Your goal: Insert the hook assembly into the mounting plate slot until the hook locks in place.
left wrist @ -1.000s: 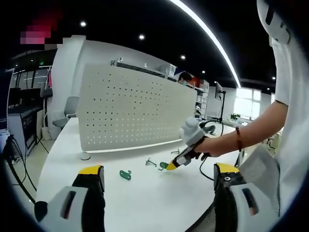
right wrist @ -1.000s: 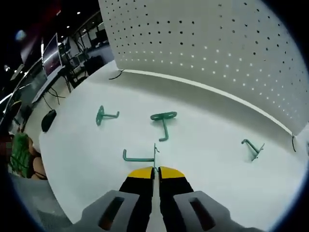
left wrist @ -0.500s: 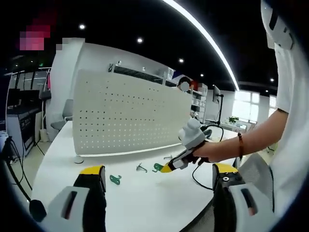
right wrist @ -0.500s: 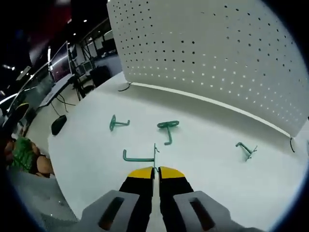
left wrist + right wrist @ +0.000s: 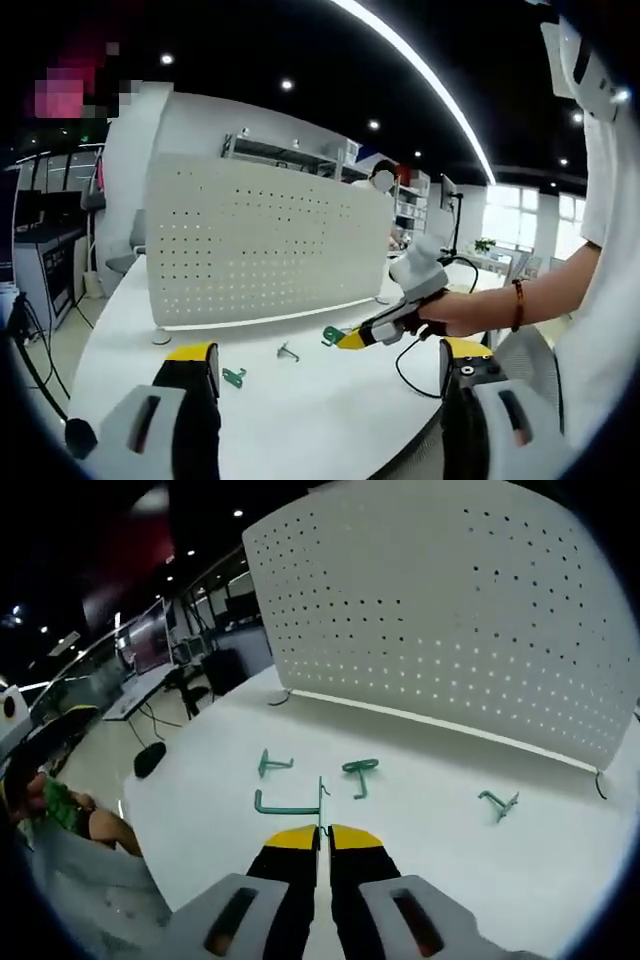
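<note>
Gripping the green hook (image 5: 290, 803) in our clenched right gripper (image 5: 322, 832), left gripper (image 5: 325, 362) spread empty; thin grip could twist, missing the pegboard (image 5: 460, 630) holes.

Pegboard (image 5: 470, 620) stands upright at the worktop (image 5: 420, 820) rear; three loose hooks (image 5: 358, 772) lie on the worktop before it

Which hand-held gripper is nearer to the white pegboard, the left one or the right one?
The right hand-held gripper, shut on a green hook, is raised over the table not far from the pegboard. The left hand-held gripper is open, back at the table's near edge.
</note>
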